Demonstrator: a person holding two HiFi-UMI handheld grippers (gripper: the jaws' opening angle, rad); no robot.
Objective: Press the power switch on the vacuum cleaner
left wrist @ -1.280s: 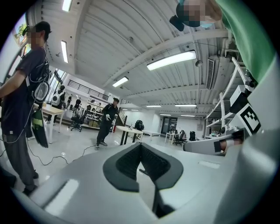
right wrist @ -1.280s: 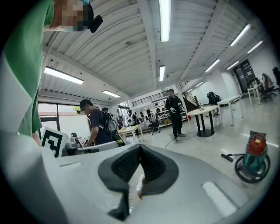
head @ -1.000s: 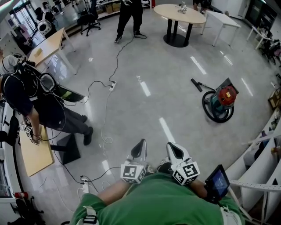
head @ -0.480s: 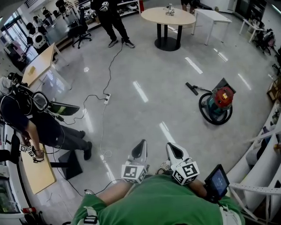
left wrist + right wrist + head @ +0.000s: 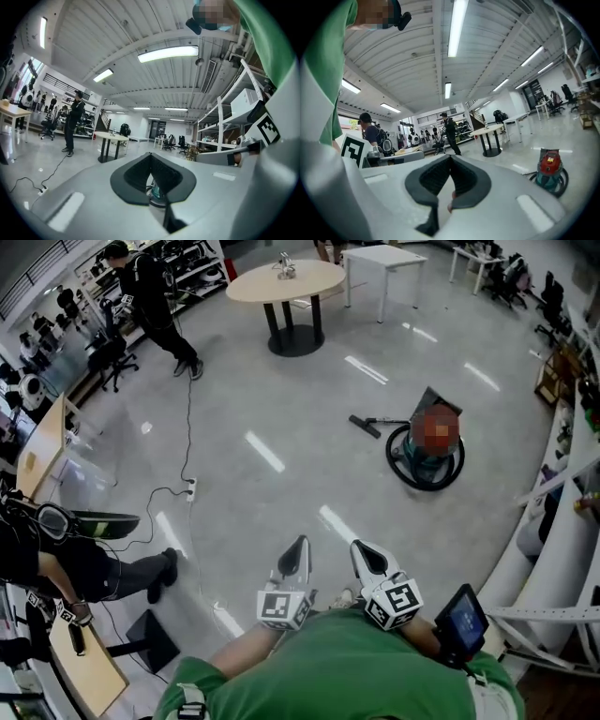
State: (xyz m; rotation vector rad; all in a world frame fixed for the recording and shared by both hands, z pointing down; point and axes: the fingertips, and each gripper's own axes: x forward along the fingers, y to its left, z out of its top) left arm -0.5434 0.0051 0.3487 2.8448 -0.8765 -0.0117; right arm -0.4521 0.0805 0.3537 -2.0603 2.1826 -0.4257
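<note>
well apart from the vacuum (image 5: 427, 448), the left gripper (image 5: 297, 557) and right gripper (image 5: 367, 555) hover, jaws seemingly closed on nothing.

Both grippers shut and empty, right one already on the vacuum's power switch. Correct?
No. Head view shows the right gripper held near the person's body, the vacuum cleaner far off across the floor. It and the left gripper are shut and empty.
</note>
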